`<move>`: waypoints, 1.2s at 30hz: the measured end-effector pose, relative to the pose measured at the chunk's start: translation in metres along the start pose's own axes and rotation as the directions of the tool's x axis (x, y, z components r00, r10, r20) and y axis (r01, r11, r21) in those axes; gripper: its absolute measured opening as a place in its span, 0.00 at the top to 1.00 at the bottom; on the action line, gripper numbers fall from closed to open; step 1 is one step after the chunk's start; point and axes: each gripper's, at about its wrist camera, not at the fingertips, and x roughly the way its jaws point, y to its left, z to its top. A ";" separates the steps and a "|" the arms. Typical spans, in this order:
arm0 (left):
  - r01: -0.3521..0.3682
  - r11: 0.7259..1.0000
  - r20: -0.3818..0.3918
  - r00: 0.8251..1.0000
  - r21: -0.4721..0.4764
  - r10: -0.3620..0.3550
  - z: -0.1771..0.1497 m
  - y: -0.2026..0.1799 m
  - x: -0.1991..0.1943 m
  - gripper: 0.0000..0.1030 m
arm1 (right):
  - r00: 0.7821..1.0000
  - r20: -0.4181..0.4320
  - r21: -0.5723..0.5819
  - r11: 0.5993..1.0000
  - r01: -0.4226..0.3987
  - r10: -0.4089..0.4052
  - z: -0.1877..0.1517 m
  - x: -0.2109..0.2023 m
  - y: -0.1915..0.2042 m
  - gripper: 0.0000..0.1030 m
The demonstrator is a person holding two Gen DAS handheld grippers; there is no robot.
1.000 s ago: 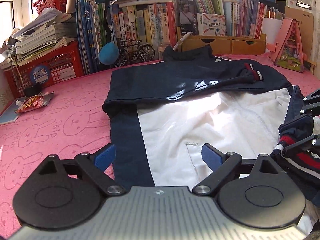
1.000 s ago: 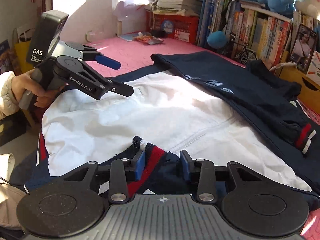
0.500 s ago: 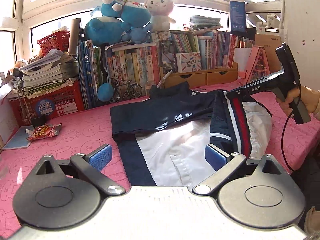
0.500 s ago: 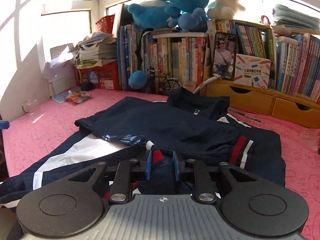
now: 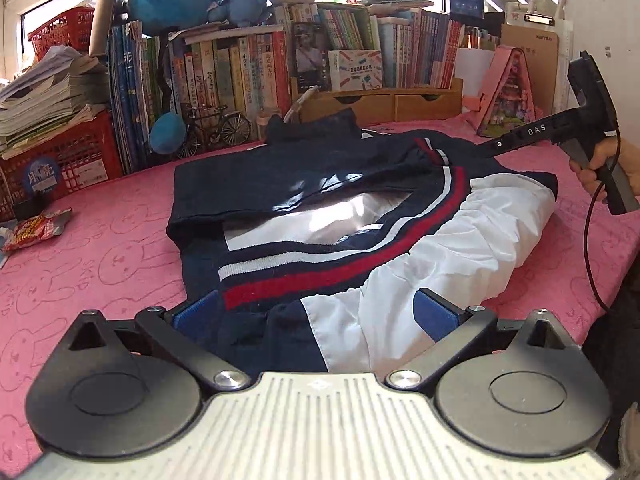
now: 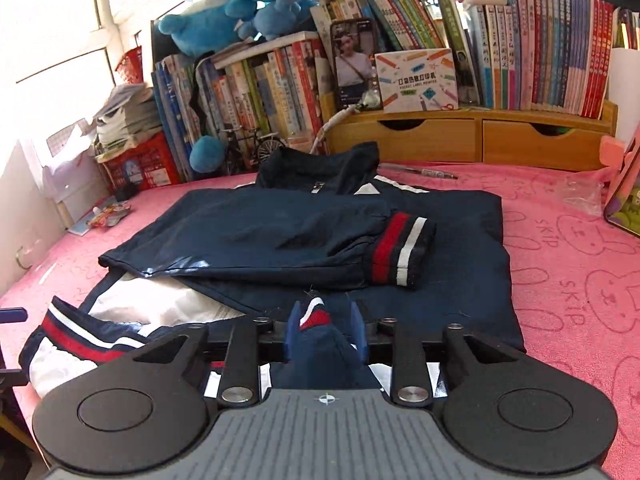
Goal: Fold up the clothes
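A navy and white jacket (image 5: pixel 280 184) lies on the pink cloth-covered table (image 5: pixel 100 248), collar toward the books. Its lower part is lifted and turned over toward the collar, so the red-and-white striped hem (image 5: pixel 360 248) runs diagonally across it. My left gripper (image 5: pixel 316 312) is open, its blue pads straddling the near fold of the jacket without pinching it. My right gripper (image 6: pixel 325 320) is shut on a corner of the striped hem (image 6: pixel 316 314), held above the navy back. One sleeve with a striped cuff (image 6: pixel 400 252) lies folded across the jacket (image 6: pixel 260 232).
A hand (image 5: pixel 600 164) holds the right gripper's handle (image 5: pixel 536 132) at the table's right edge. Books (image 6: pixel 520 48), wooden drawers (image 6: pixel 460 140), a red basket (image 5: pixel 60 152), a model bicycle (image 5: pixel 216 128) and a pink toy house (image 5: pixel 508 96) line the back. A snack packet (image 5: pixel 36 228) lies far left.
The right gripper has carried the striped hem up from the near edge and over toward the collar, covering most of the white panel. The left gripper stayed open and now sits at the fold.
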 end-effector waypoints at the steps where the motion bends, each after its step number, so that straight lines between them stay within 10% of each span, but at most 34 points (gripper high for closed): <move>1: 0.034 0.997 -0.009 0.999 -0.073 -0.034 -0.001 0.010 0.006 0.00 | 1.000 -0.002 -0.026 1.000 -0.005 0.005 0.001 -0.001 0.003 0.30; 4: 0.069 0.976 -0.029 0.997 -0.206 -0.077 -0.002 0.030 0.023 0.00 | 0.999 -0.030 -0.123 0.992 0.008 -0.012 0.003 0.010 0.014 0.17; 10: 0.032 0.989 -0.080 0.996 -0.142 -0.044 -0.010 0.020 0.037 0.00 | 0.991 -0.136 -0.160 0.987 -0.032 0.010 -0.012 0.048 0.024 0.08; 12: 0.033 0.988 -0.083 0.995 -0.149 -0.046 -0.011 0.022 0.037 0.00 | 0.989 -0.145 -0.156 0.986 -0.052 0.029 -0.020 0.053 0.026 0.13; 14: 0.044 0.980 -0.080 0.995 -0.192 -0.061 -0.011 0.028 0.037 0.00 | 0.993 -0.107 -0.179 0.982 -0.062 0.043 -0.026 0.044 0.030 0.49; 17: 0.059 0.967 -0.072 0.994 -0.250 -0.079 -0.010 0.036 0.039 0.00 | 0.999 -0.050 -0.226 0.974 -0.034 0.023 -0.033 0.023 0.039 0.74; 25: 0.114 0.966 -0.030 0.992 -0.233 -0.124 -0.006 0.026 0.038 0.07 | 0.991 0.134 -0.165 0.986 0.034 -0.011 -0.045 -0.049 0.042 0.80; 30: 0.095 0.974 -0.048 0.993 -0.206 -0.107 -0.005 0.018 0.047 0.10 | 0.998 0.007 -0.191 0.979 0.068 -0.068 -0.068 -0.032 0.036 0.64; 34: 0.064 0.967 -0.004 0.998 -0.248 -0.067 -0.002 0.015 0.036 0.47 | 0.999 -0.017 -0.145 0.988 0.046 -0.049 -0.073 -0.023 0.033 0.55; 36: 0.043 0.957 0.033 0.999 -0.287 -0.034 0.003 0.017 0.025 0.62 | 0.998 0.015 -0.141 0.988 0.055 -0.053 -0.067 -0.027 0.035 0.80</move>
